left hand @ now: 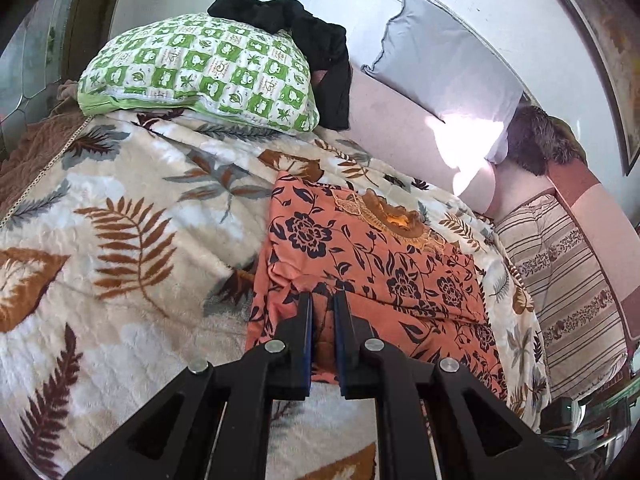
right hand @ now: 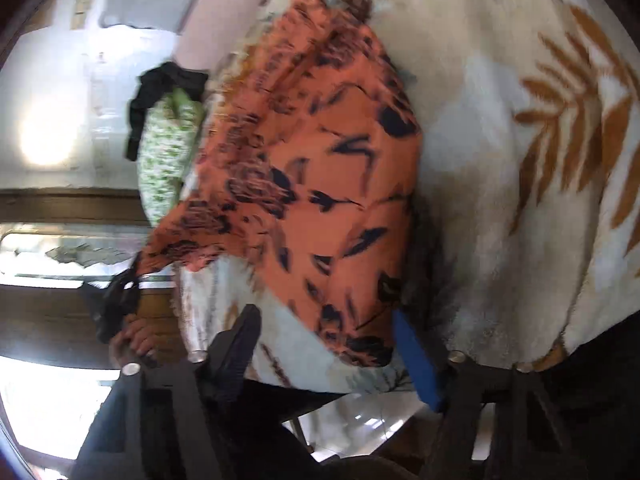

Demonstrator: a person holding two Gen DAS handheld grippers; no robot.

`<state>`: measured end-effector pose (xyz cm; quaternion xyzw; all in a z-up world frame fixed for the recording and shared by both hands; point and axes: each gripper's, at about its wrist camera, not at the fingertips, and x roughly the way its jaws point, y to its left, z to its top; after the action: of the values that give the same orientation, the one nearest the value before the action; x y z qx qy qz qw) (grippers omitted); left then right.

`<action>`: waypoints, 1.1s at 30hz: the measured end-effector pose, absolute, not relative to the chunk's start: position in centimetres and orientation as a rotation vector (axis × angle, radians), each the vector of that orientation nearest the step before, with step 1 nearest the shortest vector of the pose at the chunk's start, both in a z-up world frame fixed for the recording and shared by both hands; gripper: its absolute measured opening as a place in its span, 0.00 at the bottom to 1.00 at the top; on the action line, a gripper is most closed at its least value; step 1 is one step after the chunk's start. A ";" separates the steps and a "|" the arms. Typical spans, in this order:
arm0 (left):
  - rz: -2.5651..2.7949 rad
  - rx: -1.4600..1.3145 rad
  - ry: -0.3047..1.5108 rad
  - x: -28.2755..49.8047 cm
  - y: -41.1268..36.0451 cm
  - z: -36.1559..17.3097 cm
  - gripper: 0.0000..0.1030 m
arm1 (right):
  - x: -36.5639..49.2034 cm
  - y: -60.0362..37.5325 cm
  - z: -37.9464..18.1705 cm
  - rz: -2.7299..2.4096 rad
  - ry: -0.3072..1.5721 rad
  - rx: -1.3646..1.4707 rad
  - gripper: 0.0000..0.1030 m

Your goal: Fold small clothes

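My left gripper (left hand: 323,300) is clenched on a pinch of the orange floral garment (left hand: 372,264), its fingers (left hand: 306,320) nipping the near edge of the cloth, which lies folded on the leaf-patterned blanket (left hand: 120,208) covering the bed. In the right wrist view, blurred, the same garment (right hand: 320,168) lies ahead of and between my right gripper's (right hand: 324,332) spread fingers (right hand: 416,356); they stand apart with the pads clear of the cloth, one corner lifted by the left gripper (right hand: 116,296).
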<state>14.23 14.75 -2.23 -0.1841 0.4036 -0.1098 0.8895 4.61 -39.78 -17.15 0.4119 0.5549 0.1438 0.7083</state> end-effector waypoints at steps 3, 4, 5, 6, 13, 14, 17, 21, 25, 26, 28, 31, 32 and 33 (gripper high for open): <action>-0.219 -0.364 0.837 12.9 14.8 -2.3 0.09 | 5.1 -39.2 -17.6 0.279 1.230 0.865 0.11; -0.219 -0.364 0.835 12.4 14.9 -2.3 0.09 | 4.8 -39.3 -17.2 0.279 1.220 0.860 0.05; -0.214 -0.362 0.834 11.9 15.1 -2.4 0.09 | 4.5 -39.4 -16.6 0.280 1.201 0.849 0.05; -0.209 -0.362 0.835 11.4 15.4 -2.6 0.09 | 4.2 -39.5 -16.0 0.293 1.182 0.846 0.05; -0.231 -0.335 0.838 10.0 15.7 -1.9 0.09 | 5.7 -41.7 -11.6 0.363 1.028 0.930 0.04; -0.243 -0.328 0.832 10.4 15.5 -1.3 0.09 | 6.7 -42.1 -10.6 0.378 1.003 0.932 0.04; -0.281 -0.341 0.807 13.5 15.1 0.5 0.09 | 10.9 -43.1 -7.6 0.432 0.921 0.939 0.04; -0.263 -0.350 0.785 20.8 14.8 1.5 0.09 | 20.1 -44.1 -3.9 0.467 0.814 0.905 0.04; -0.126 -0.353 0.839 30.2 14.7 -2.9 0.40 | 30.8 -44.1 -7.3 0.466 0.845 0.886 0.06; -0.079 -0.354 0.854 32.6 14.7 -4.3 0.53 | 33.4 -43.8 -9.4 0.450 0.893 0.860 0.16; -0.051 -0.302 0.889 35.9 14.5 -7.0 0.70 | 35.0 -44.5 -12.4 0.345 0.906 0.848 0.55; 0.001 -0.271 0.910 36.3 15.3 -8.4 0.70 | 32.6 -45.1 -13.9 0.259 0.841 0.842 0.81; -0.009 -0.276 0.905 35.5 15.7 -8.3 0.70 | 31.9 -44.8 -13.9 0.262 0.863 0.808 0.81; -0.026 -0.273 0.898 34.4 16.0 -8.1 0.70 | 30.8 -44.3 -13.7 0.273 0.893 0.749 0.81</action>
<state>34.39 16.01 -8.06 -0.1316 0.4327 -0.0125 0.8918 30.81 -44.29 -13.69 0.3525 0.4203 0.1287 0.8262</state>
